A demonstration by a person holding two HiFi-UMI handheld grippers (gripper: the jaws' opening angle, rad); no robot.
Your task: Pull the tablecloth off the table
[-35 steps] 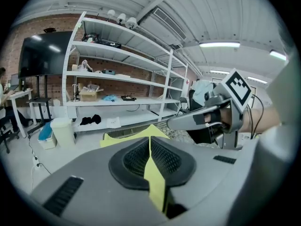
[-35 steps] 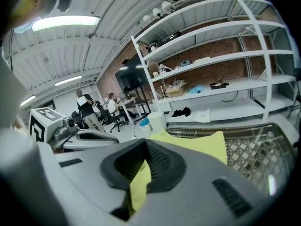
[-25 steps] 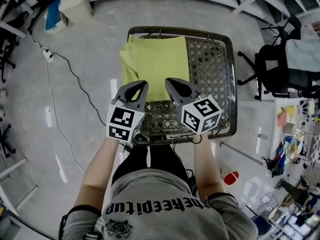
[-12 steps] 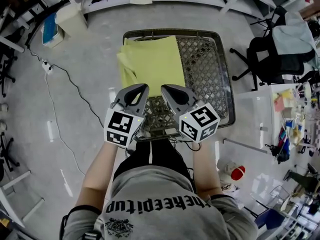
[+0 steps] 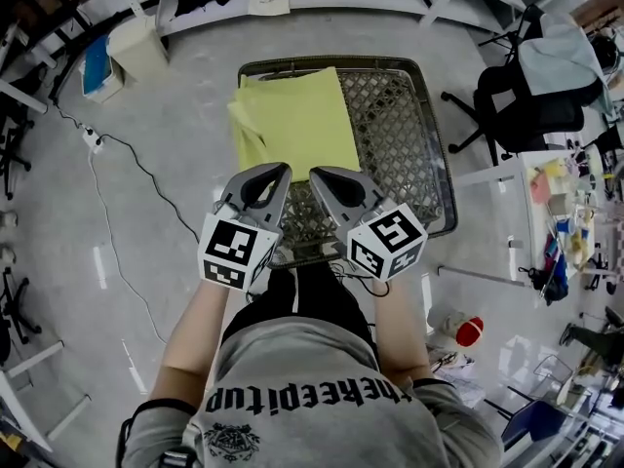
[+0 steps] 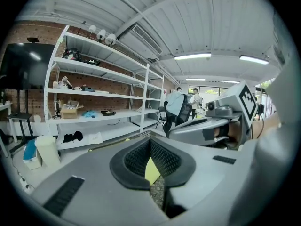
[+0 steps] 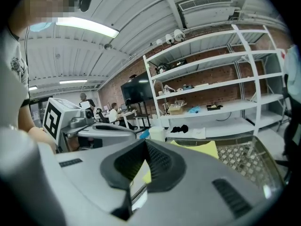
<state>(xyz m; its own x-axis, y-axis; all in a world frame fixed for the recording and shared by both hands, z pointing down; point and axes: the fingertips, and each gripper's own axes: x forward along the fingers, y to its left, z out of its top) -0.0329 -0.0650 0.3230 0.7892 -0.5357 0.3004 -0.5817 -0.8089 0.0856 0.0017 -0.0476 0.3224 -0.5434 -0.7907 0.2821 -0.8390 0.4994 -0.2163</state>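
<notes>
My left gripper [image 5: 277, 174] and right gripper [image 5: 320, 175] are both clenched on nothing, side by side over the near part of the metal mesh table [image 5: 400, 135]. The yellow tablecloth [image 5: 297, 120] lies just beyond them, covering the table's left part, rumpled along its left edge.

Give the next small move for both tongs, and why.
The left tongs and right tongs are shut, apparently on nothing; the tablecloth lies flat on the mesh table. Probably open both and lower them to its near edge.
</notes>
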